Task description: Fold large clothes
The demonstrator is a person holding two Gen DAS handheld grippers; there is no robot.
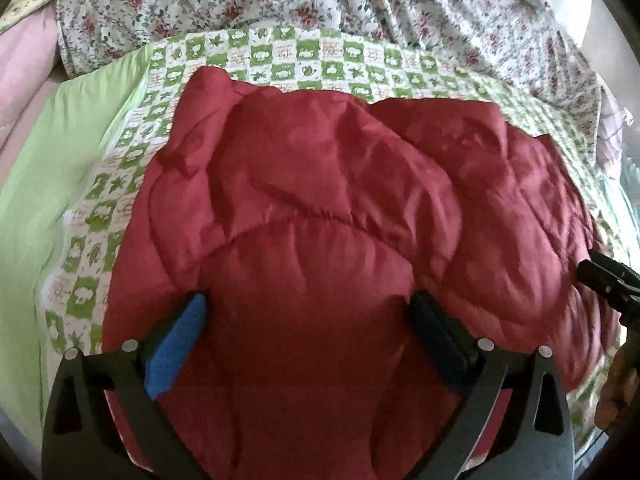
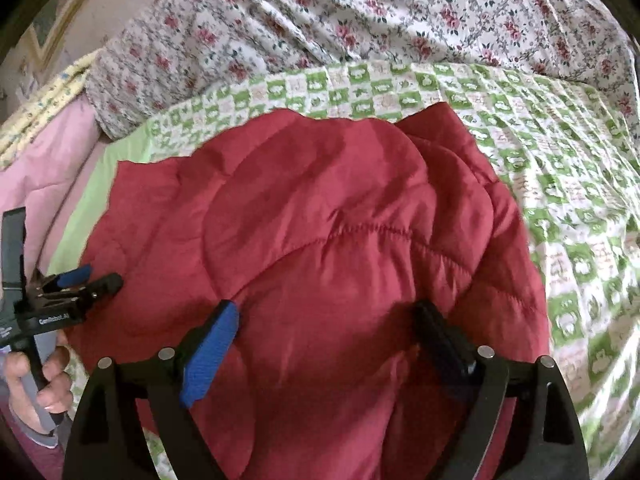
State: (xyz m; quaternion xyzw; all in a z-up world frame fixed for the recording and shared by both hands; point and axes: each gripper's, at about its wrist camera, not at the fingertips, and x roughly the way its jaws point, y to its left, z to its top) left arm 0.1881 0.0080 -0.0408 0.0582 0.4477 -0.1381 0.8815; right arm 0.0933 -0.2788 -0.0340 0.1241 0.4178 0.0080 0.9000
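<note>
Red padded jacket (image 1: pixel 320 208) is lying bunched on the green checked sheet (image 1: pixel 120 184), its near edge facing both tools for a fold. Left gripper (image 1: pixel 308 320) and right gripper (image 2: pixel 324 328) are hovering over that jacket, fingers spread wide, clasping nothing.
</note>
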